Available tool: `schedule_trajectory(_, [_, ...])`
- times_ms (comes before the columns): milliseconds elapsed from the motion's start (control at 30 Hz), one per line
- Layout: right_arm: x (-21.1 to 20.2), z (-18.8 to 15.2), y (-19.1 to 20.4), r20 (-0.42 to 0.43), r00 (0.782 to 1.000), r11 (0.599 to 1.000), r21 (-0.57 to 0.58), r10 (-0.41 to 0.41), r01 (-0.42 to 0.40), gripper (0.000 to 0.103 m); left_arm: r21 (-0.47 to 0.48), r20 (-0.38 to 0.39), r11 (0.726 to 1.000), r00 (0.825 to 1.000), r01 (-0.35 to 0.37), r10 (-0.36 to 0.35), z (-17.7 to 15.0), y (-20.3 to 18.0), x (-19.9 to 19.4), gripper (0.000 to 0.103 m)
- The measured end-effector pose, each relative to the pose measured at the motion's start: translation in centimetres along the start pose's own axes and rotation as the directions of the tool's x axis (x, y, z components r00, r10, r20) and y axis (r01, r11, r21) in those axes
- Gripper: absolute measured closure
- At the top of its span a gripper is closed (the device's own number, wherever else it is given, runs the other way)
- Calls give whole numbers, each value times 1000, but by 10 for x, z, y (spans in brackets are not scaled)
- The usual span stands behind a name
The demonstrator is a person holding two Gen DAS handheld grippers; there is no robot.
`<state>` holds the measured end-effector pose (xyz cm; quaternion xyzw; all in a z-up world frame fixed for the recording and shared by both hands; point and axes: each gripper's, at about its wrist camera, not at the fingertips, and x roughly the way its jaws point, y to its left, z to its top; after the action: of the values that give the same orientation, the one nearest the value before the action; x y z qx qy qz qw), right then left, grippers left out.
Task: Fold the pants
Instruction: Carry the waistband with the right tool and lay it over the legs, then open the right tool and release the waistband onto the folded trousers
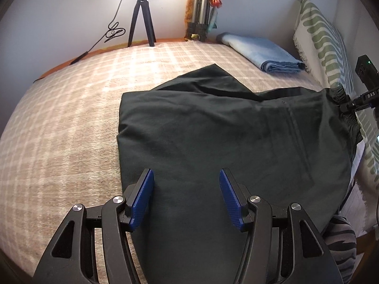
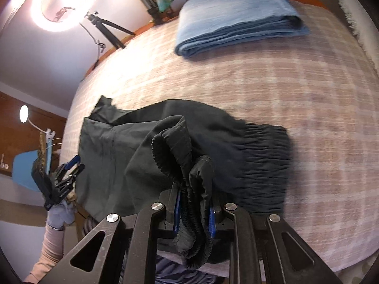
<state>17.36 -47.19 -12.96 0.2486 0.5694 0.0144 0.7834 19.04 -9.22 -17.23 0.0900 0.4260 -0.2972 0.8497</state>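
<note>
Mid-fold: the right gripper (image 2: 193,215) clamps the pants' (image 1: 213,127) waistband, the left gripper (image 1: 186,197) hovers released; next, lay the waistband flat on the bed (image 1: 71,118).

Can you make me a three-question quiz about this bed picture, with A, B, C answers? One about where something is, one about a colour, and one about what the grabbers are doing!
1. Where does the folded blue cloth lie?
A. On the bed, beyond the pants
B. On top of the pants
C. On the floor

2. What colour are the pants?
A. Red
B. Black
C. White

3. What is the right hand-held gripper doing?
A. Open, holding nothing
B. Holding the tripod
C. Clamped on the pants' waistband

Answers: 1 A, it rests on the checked bedcover, apart from the pants. 2 B, the fabric is black all over. 3 C, gathered elastic sits squeezed between its pads, while the left hand-held gripper is open.
</note>
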Motion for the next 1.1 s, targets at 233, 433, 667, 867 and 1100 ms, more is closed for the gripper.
schedule_trajectory(233, [-13,-6,-17,27,993,993,-16,-119,120,53,12,-20,1000,1000,-19,19,-4,-2,10,46])
schedule_trajectory(433, [-33,-42,-23,112,992,998,10,-59,59,53,74,-18,996,999,-43,45,-7,-8,12,46])
schedule_trajectory(667, [-15,-82,-25,96,986,989,-37,-140,144,68,72,-9,996,998,-57,58,-9,-4,9,46])
schedule_trajectory(867, [-37,-87,-9,129,964,966,-85,-231,243,62,21,24,999,999,-42,41,-9,7,-9,46])
schedule_trajectory(1100, [-54,-57,18,314,930,963,-121,-192,240,42,39,44,999,999,-23,21,-16,0,-27,46])
